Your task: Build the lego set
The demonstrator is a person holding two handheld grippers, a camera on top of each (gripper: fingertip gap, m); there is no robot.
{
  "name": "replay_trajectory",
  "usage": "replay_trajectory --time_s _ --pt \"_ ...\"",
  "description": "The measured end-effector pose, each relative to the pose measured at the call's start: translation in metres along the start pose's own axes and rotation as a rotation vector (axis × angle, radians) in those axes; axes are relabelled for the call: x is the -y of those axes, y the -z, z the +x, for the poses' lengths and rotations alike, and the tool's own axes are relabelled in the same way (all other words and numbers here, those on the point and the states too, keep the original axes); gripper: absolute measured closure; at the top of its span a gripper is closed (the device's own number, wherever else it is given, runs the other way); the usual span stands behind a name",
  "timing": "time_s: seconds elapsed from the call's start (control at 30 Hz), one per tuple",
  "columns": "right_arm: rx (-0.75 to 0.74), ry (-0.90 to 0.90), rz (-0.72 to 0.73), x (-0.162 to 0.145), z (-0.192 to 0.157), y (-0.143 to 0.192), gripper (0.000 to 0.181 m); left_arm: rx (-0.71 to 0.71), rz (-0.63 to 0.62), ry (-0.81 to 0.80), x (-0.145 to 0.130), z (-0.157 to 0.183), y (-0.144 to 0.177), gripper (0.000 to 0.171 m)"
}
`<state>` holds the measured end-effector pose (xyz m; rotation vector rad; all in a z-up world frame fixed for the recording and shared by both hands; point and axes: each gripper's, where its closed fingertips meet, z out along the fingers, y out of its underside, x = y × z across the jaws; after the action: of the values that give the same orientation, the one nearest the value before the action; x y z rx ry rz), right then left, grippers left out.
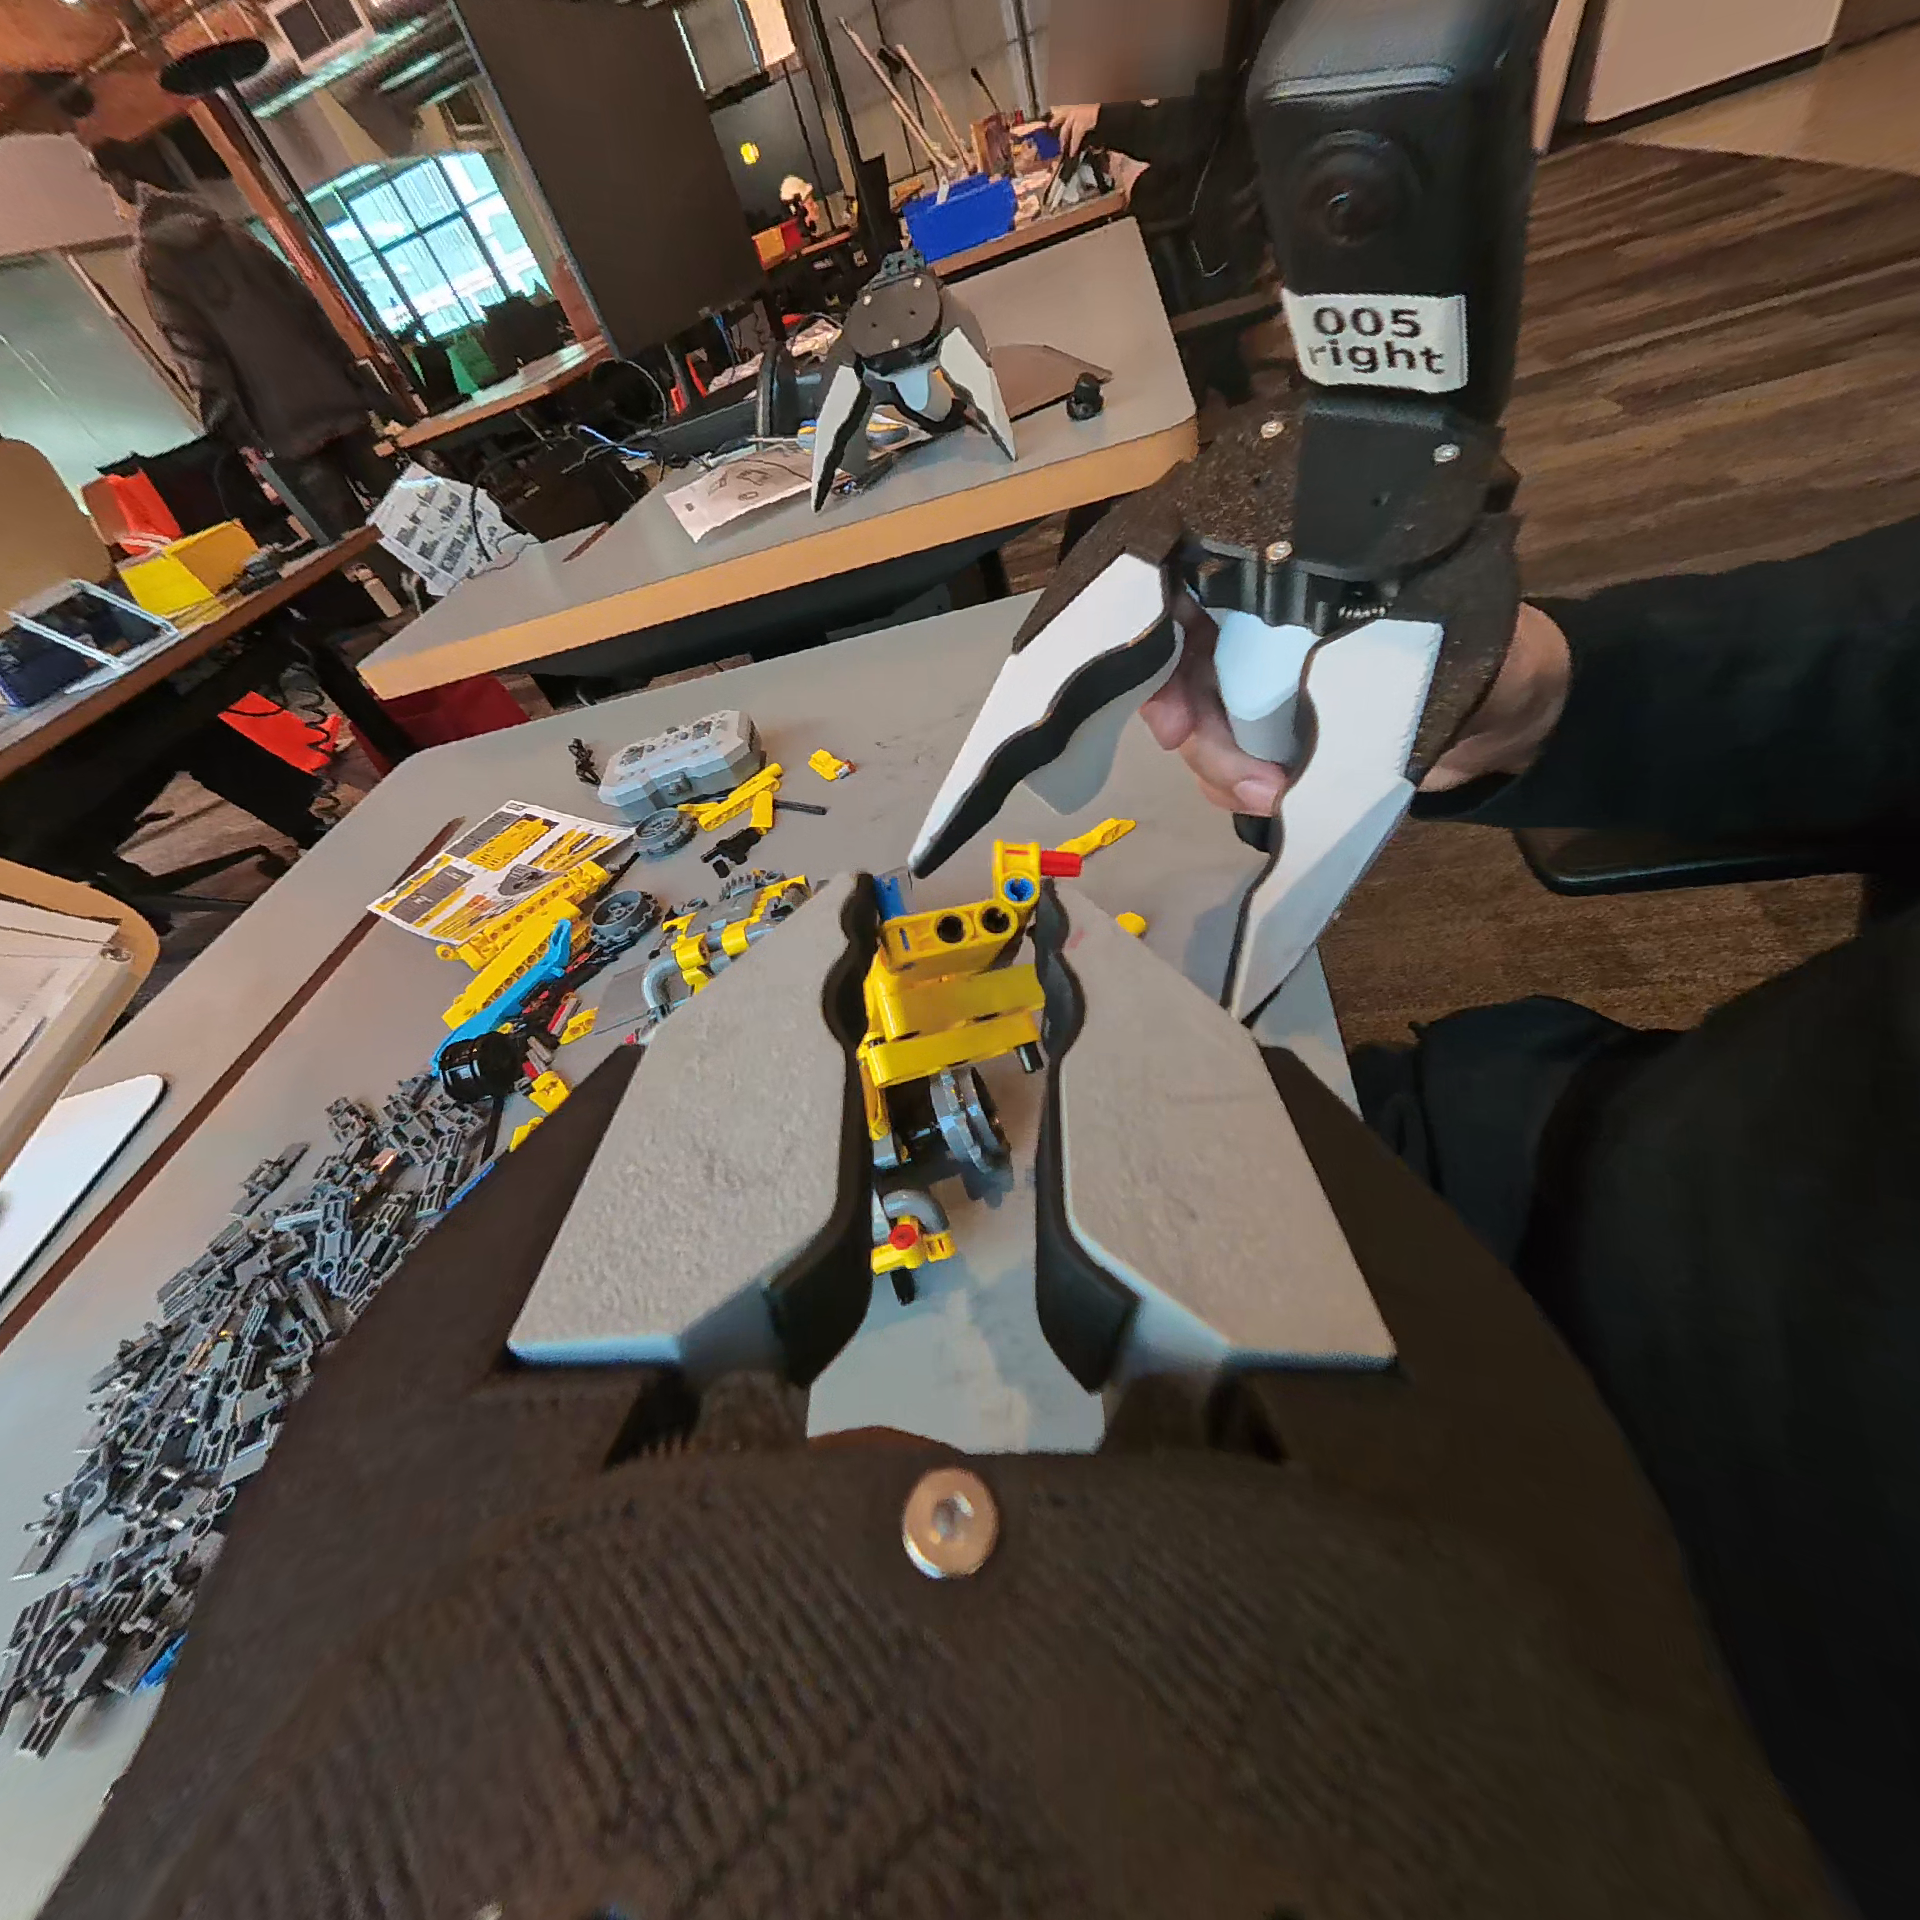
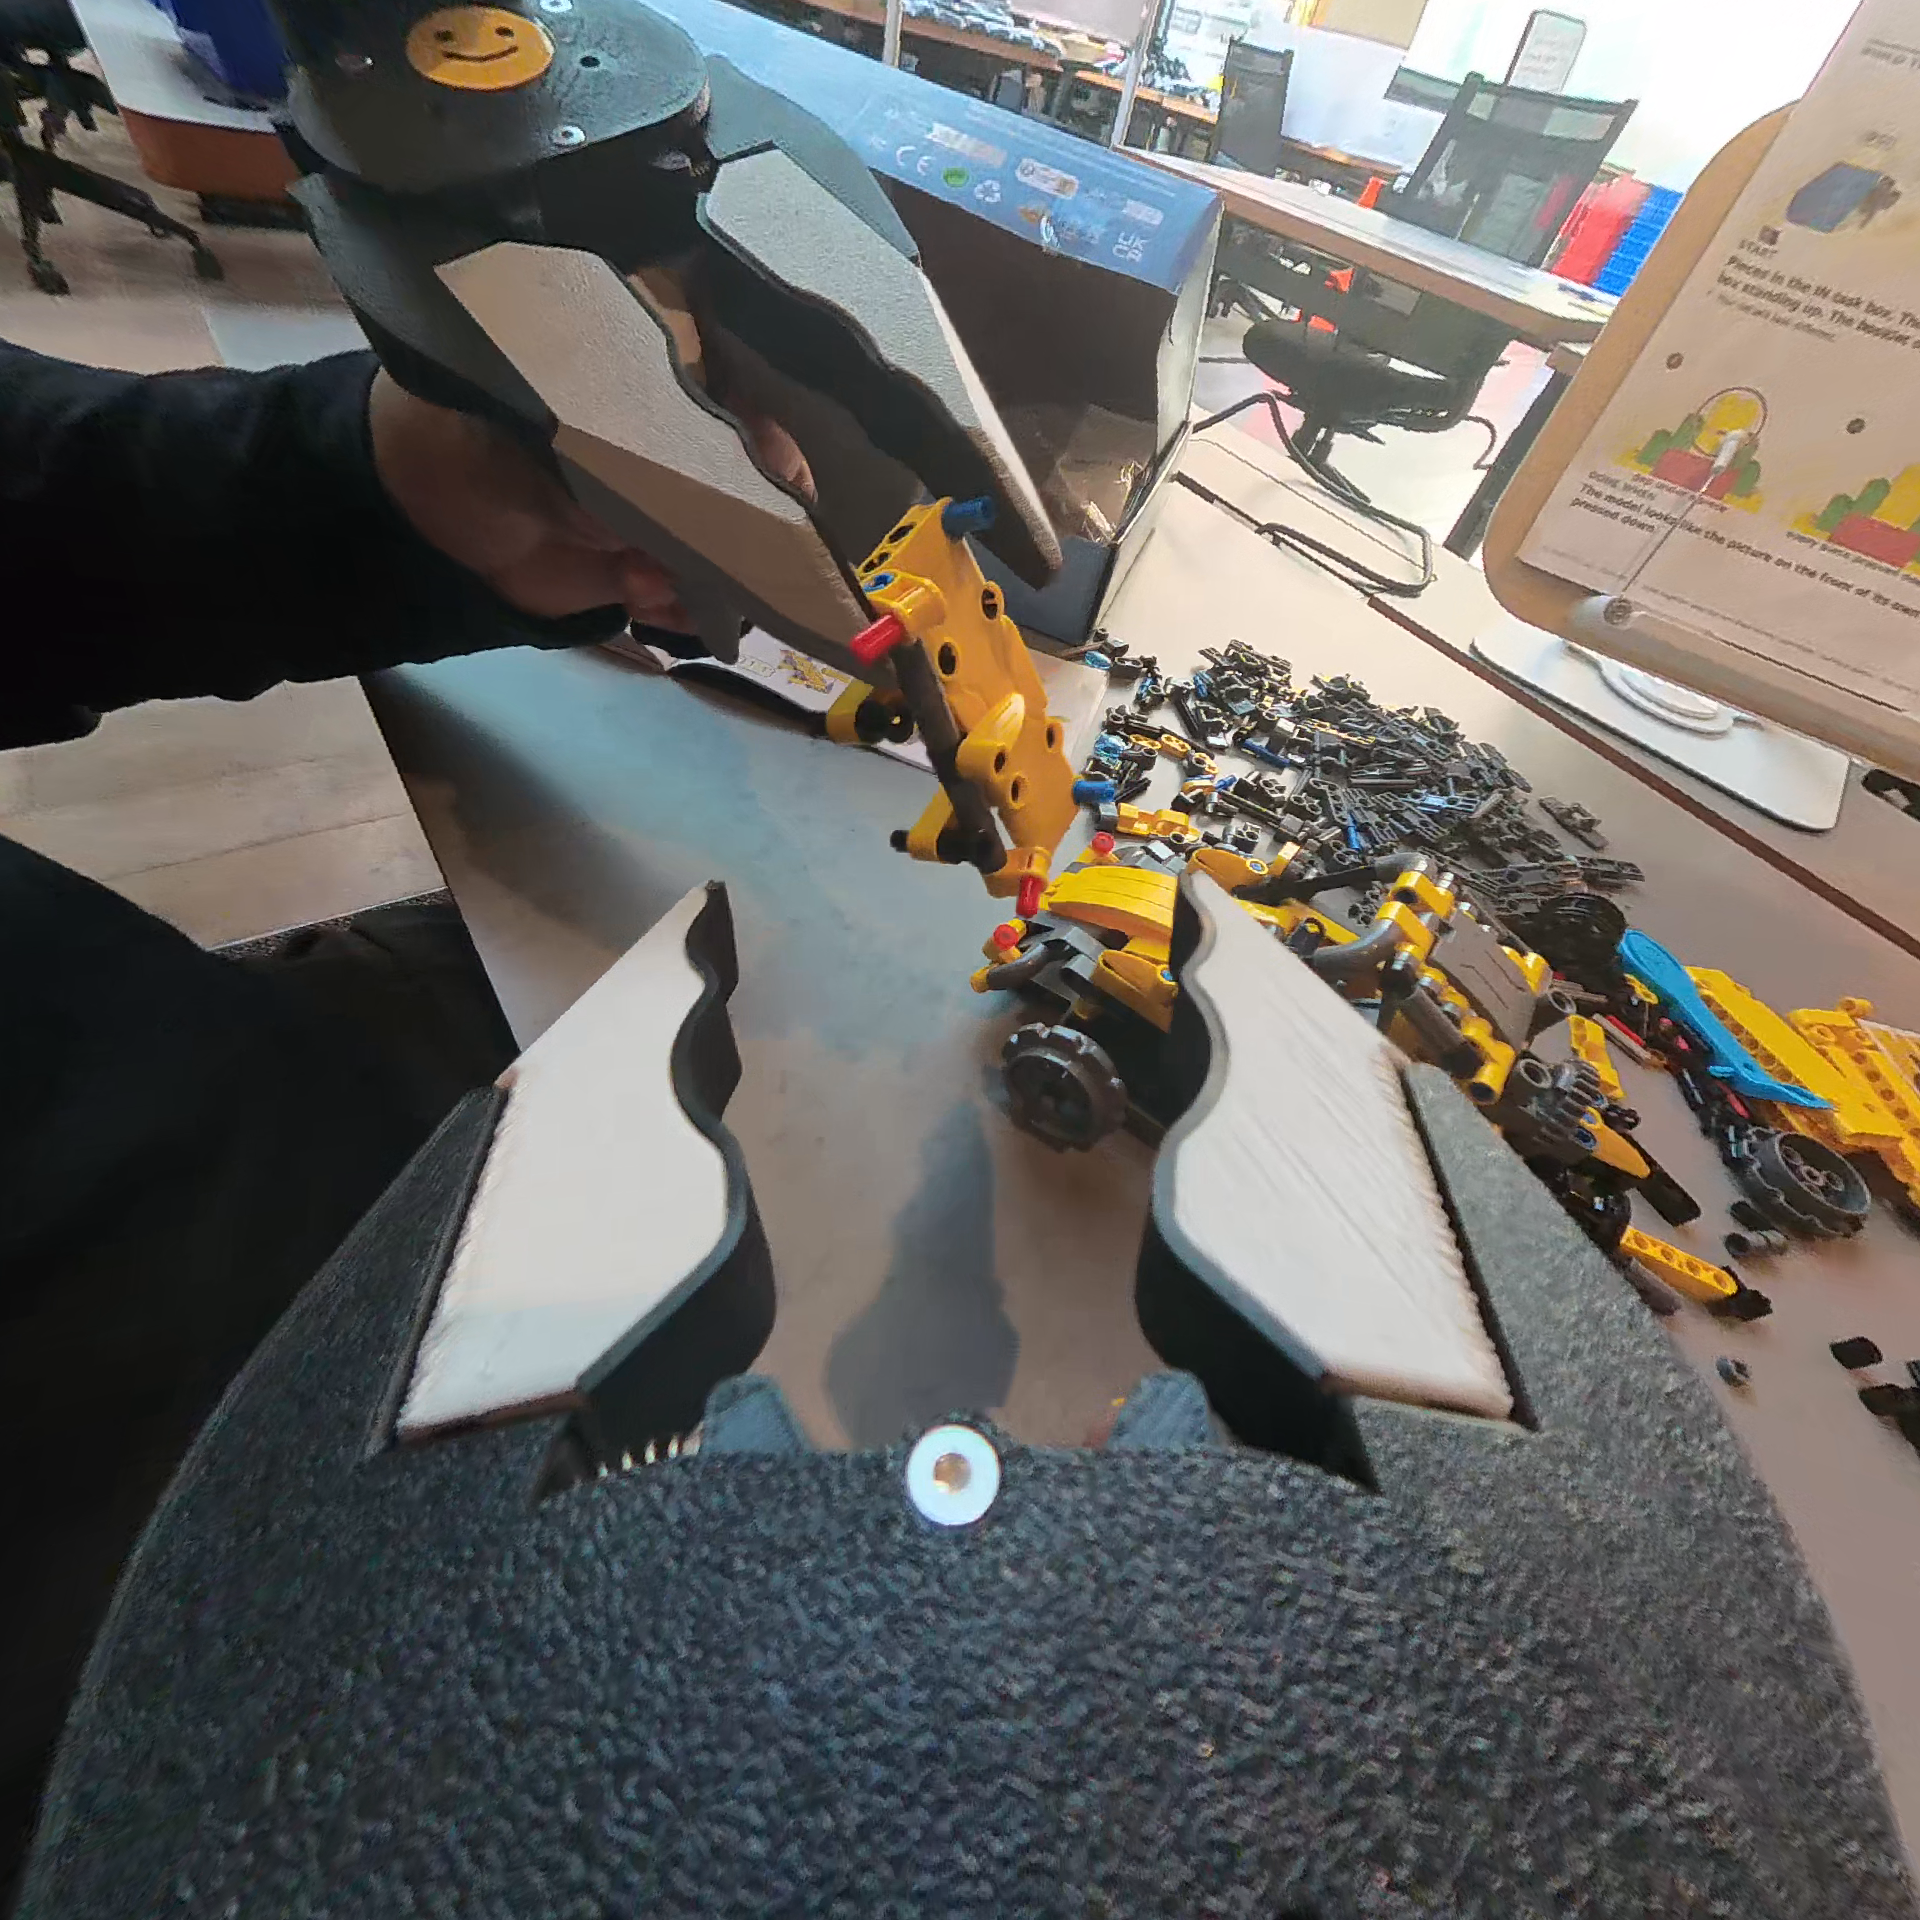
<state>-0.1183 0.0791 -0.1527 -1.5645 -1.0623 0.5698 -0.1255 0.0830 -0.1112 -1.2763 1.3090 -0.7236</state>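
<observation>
Grey table [image 1: 1049,1382] strewn with bricks [image 1: 197,1382]

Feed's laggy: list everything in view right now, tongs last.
yellow brick assembly: one, yellow with red and blue pins, lifted above the table, in the left tongs
half-built vehicle: one, yellow and grey, on the table
loose small pieces: a pile, dark grey, table's left side
instruction sheet: one, yellow and white, flat on the table
box: one, blue and black, upright behind
left tongs: shut on the assembly
right tongs: open, empty, near the vehicle
</observation>
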Motion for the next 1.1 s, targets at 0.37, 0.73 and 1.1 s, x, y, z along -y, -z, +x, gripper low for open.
replay_trajectory --time_s 0.37,0.73,1.1 --pt "0.033 -0.007 0.072 0.010 -0.005 0.004 0.091 -0.055 -0.007 0.038 0.001 0.008 -0.002 0.144" --pt "0.045 -0.016 0.081 0.013 -0.005 0.001 0.092 -0.091 0.018 0.062 0.010 0.013 0.001 0.144" --pt "-0.001 0.128 0.061 0.050 0.014 0.002 0.109 -0.042 0.172 0.358 0.039 -0.038 0.017 0.144"
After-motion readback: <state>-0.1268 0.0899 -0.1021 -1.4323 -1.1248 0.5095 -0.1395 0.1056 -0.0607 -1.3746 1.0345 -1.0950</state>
